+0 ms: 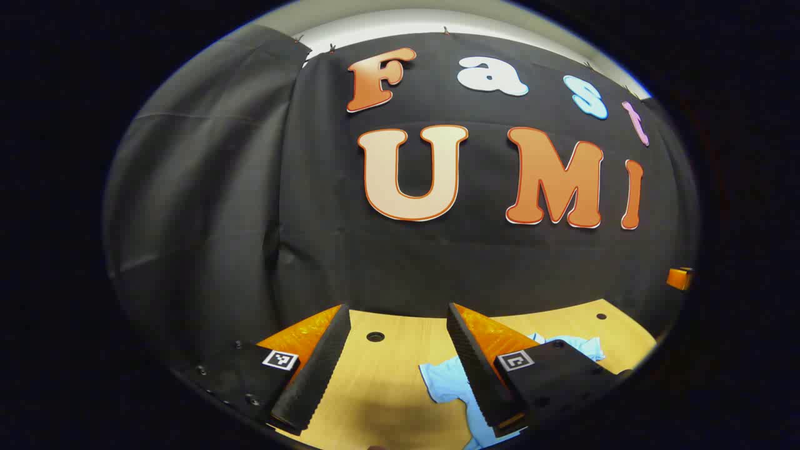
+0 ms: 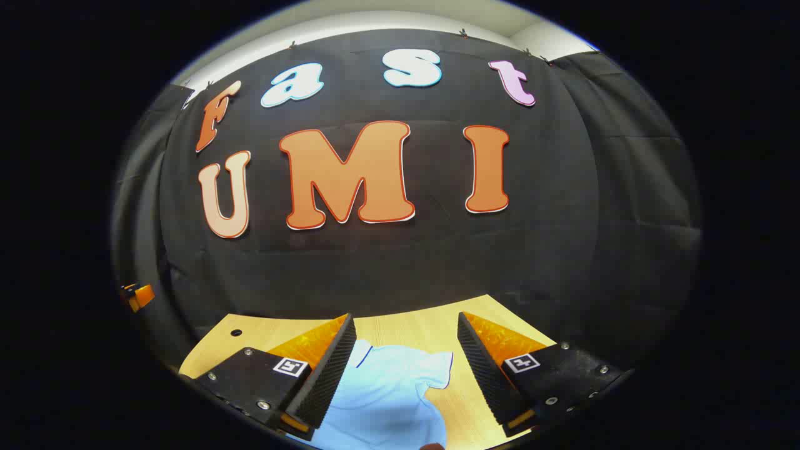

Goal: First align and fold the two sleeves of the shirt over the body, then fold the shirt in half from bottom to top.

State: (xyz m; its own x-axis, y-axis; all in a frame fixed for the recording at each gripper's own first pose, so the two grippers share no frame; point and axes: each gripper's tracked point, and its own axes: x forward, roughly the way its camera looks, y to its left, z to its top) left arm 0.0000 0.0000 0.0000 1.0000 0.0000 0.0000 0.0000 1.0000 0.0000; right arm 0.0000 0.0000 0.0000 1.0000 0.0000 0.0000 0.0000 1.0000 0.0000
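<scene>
A light blue shirt [image 2: 390,390] lies on the wooden table [image 2: 431,331]. In the right gripper view it spreads below and between my right gripper's [image 2: 403,334] fingers, a sleeve with a dark trim line reaching toward the far edge. That gripper is open and hovers above the cloth, holding nothing. In the left gripper view a rumpled part of the shirt [image 1: 447,381] lies to the right, partly hidden behind the right-hand finger [image 1: 475,369]. My left gripper [image 1: 397,322] is open above bare wood, with nothing between its fingers.
The table [image 1: 381,387] has small round holes [image 1: 375,337] near its far edge, where the black booth wall rises close behind. An orange object [image 1: 680,277] shows at the far right of the left gripper view, and another orange object [image 2: 139,295] at the far left of the right gripper view.
</scene>
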